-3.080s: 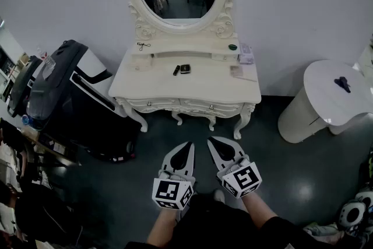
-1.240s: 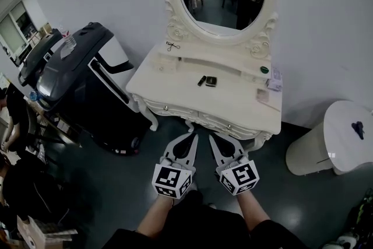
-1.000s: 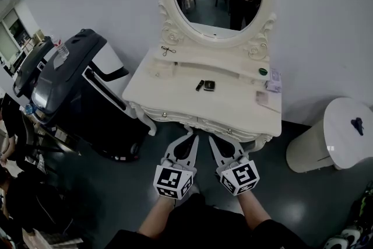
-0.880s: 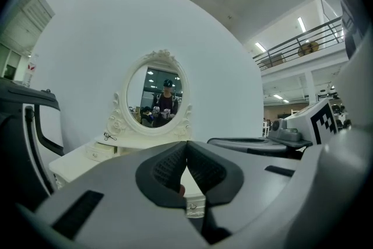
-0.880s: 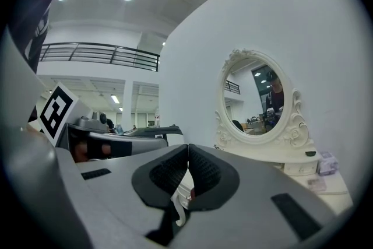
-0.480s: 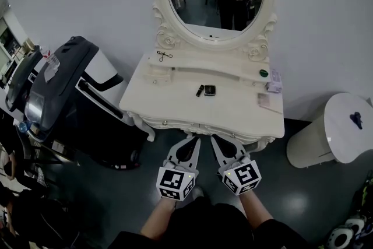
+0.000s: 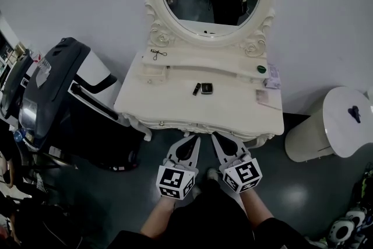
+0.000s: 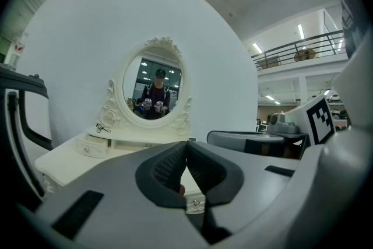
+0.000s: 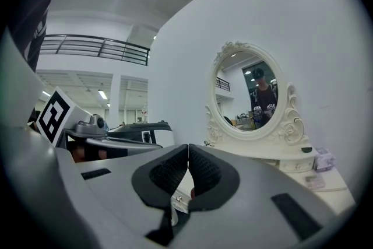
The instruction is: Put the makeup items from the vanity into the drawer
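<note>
Both tools are fully shut and hold nothing: left tool (image 7: 196, 138) (image 8: 186, 146) and right tool (image 7: 214, 136) (image 9: 189, 150) each show their pads pressed together with nothing between them. They are held side by side and near level, tips at the front edge of the bench (image 7: 175, 103), a white vanity. The front drawer (image 7: 169, 123) lies dead at 12 o'clock from both tips and looks closed; the small knob (image 8: 194, 203) seen low between the left pads is probably its pull, not certain. Nothing is packed yet. The makeup items sit beyond the drawer on the top. A black compact (image 7: 207, 88) and a dark tube (image 7: 197, 89) are at 12 o'clock, almost on the midline between the tools, so neither hand is clearly nearer. The tube's long axis runs roughly 1 to 7. The eyelash curler (image 7: 156, 54) is at 11 on the raised shelf, left hand's side. A green-lidded jar (image 7: 261, 69), a small packet (image 7: 271, 76) and a flat card (image 7: 263, 97) are at 1 to 2, right hand's side. Likely first move: open a tool and pull the drawer straight back toward 6.
</note>
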Available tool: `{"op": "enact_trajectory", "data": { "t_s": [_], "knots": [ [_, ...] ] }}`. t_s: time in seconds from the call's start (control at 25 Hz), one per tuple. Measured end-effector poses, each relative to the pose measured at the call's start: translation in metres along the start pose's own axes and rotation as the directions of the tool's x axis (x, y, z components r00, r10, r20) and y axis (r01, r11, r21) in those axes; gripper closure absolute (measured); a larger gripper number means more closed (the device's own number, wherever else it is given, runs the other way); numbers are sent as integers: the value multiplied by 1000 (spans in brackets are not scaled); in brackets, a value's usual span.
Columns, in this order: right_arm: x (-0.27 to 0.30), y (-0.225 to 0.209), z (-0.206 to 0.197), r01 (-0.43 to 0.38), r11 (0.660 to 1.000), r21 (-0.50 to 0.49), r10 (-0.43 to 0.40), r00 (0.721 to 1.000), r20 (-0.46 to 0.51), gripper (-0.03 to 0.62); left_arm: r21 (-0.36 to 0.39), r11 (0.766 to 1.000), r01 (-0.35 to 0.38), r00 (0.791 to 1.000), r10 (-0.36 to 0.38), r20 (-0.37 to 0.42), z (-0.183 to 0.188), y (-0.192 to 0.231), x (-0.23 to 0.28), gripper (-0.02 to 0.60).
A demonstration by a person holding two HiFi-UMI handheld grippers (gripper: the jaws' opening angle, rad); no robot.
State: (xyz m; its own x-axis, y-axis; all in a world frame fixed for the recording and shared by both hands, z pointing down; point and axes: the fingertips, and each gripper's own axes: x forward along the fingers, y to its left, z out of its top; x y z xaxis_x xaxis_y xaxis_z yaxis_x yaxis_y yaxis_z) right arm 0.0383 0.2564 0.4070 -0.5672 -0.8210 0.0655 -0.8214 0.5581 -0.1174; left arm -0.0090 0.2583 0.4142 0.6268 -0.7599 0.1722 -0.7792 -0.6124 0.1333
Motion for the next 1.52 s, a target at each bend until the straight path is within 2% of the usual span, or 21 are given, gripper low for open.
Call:
{"op": "enact_trajectory", "data": {
  "t_s": [0.52,1.0,1.52],
  "knots": [
    [41,-49,-8,-3,1000,22,3,1000,-25,569,-15,1000,-15,1000,15,-25,0,30,56,566],
    [91,-110,-4,-42,999,34,44,998,-38,569,-23,998,-51,998,50,-43,10,58,128,566],
    [130,-150,-1,-91,993,70,94,995,-34,569,-17,994,-105,992,104,-78,15,82,175,566]
  ]
}}
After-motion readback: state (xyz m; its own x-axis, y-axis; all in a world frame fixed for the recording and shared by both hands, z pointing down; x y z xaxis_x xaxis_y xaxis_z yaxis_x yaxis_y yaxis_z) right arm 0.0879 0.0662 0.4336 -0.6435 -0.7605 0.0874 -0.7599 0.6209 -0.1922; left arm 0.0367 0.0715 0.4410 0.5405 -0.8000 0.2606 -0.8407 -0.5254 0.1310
